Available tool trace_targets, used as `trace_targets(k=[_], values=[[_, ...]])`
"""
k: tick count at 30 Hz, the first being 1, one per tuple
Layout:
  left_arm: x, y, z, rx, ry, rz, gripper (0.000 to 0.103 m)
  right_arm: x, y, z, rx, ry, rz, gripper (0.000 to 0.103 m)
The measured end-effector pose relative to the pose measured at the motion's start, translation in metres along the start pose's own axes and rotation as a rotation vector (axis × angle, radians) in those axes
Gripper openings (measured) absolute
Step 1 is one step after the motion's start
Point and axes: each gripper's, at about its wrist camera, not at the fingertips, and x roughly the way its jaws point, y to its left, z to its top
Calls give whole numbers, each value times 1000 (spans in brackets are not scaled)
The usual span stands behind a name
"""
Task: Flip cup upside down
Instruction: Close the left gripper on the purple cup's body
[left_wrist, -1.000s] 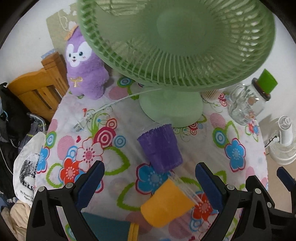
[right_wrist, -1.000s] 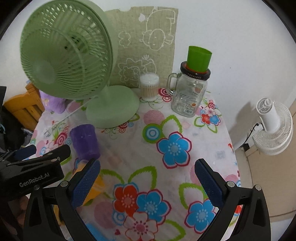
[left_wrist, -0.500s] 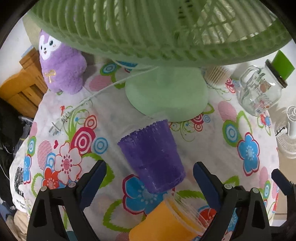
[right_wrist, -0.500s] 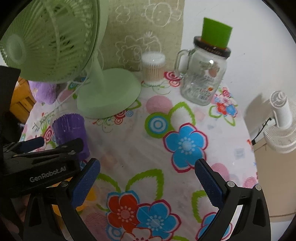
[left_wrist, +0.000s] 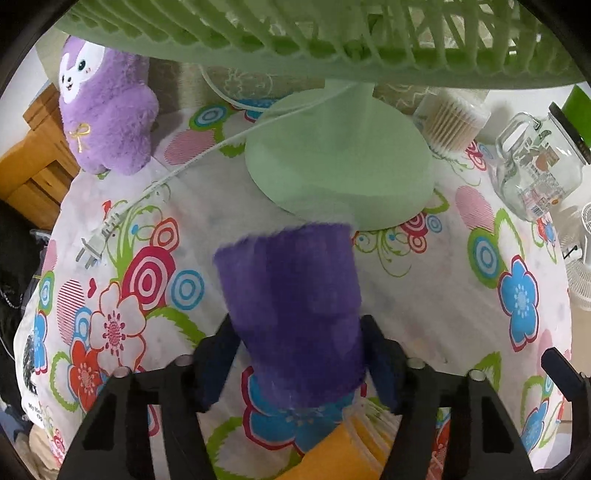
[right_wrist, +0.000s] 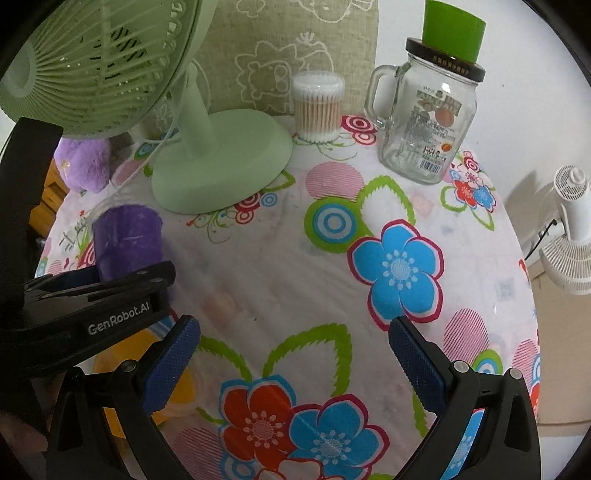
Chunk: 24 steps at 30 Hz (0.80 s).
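A purple cup (left_wrist: 295, 306) stands upright on the flowered tablecloth, in front of the green fan's base. My left gripper (left_wrist: 299, 354) has closed its blue pads on the cup's lower sides. The cup also shows in the right wrist view (right_wrist: 127, 240), with the left gripper (right_wrist: 110, 291) clamped on it. An orange cup (left_wrist: 343, 454) lies on its side just behind the purple one, near the table's front edge. My right gripper (right_wrist: 291, 354) is open and empty above the cloth, right of the cups.
A green desk fan (right_wrist: 221, 158) stands behind the cup, its head overhanging it. A purple plush (left_wrist: 107, 107), a cotton-swab tub (right_wrist: 319, 107) and a glass mug jar (right_wrist: 428, 118) with a green cup on top stand at the back. A plug cable (left_wrist: 110, 229) lies left.
My left gripper moved forward around the purple cup and closed on it. My right gripper moved slightly forward and stayed open.
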Motion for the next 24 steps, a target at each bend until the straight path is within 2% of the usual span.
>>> trace_targets(k=[2,4,16,24], values=[[0,-1,-1,7,-5,-8,63,0,-1,0,5,1,-3,103],[-2,-2,-1,15,-9,-15,56,0,-1,0,12,2,-1,103],[-22,8,-5,17,-25,-8,56,-9,3,-2,7,-12,11,103],[-59,9,-11,19,-58,4,56,-25,5,0,15,-32,21,103]])
